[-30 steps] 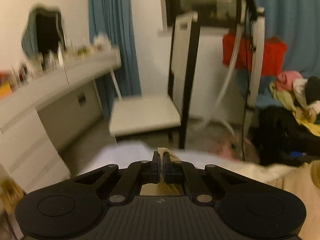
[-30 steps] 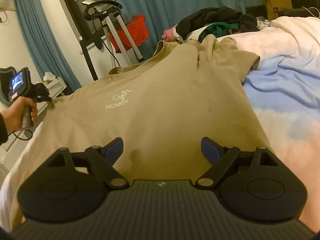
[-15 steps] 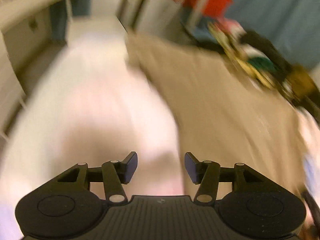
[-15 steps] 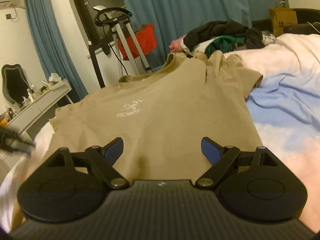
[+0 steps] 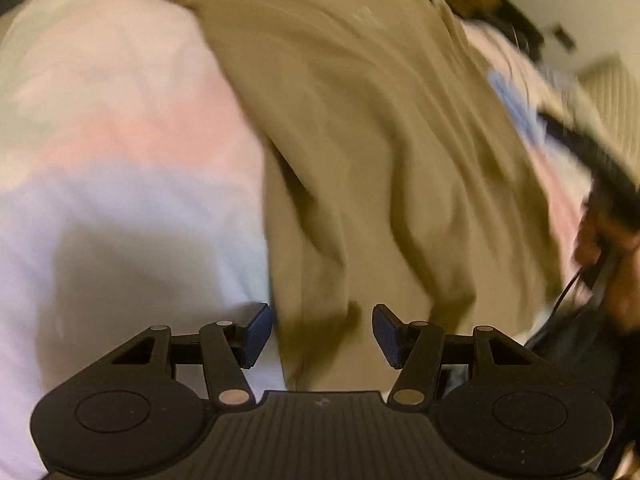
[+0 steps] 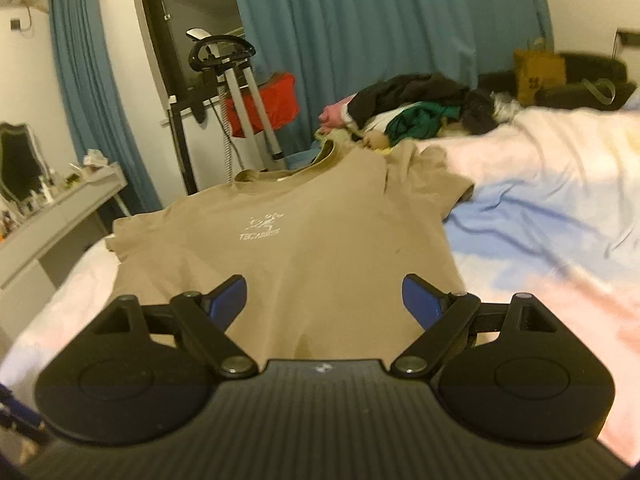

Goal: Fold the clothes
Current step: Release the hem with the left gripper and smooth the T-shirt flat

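1. The left gripper (image 5: 322,334) is seen with its jaws spread wide and nothing held between them; the lower edge of the tan T-shirt (image 5: 360,152) lies below the gap, its hem rumpled into folds there.
2. The right gripper (image 6: 324,300) is likewise spread wide and empty, hanging over the shirt's lower part.
3. The tan T-shirt (image 6: 304,240) is laid front-up on the bedspread (image 6: 540,208), collar away from the right gripper, a small white chest print showing (its letters are too soft to be read).
4. In the left wrist view, pale pink and blue bedspread (image 5: 120,160) is seen to the left of the shirt, and a hand (image 5: 608,256) gripping a dark handle is cut off at the right edge.
5. Beyond the collar a pile of clothes (image 6: 412,112) is heaped on the bed (black, green, pink and white pieces are made out).
6. Further back, blue curtains (image 6: 360,20), a metal stand (image 6: 236,92) with a red item (image 6: 276,100) behind it, and a brown paper bag (image 6: 538,68) are seen.
7. At the left a grey dresser (image 6: 52,216) with small clutter and a mirror (image 6: 18,160) is partly cut off.
8. The left wrist view is heavily motion-blurred, so its upper edge cannot be made out.
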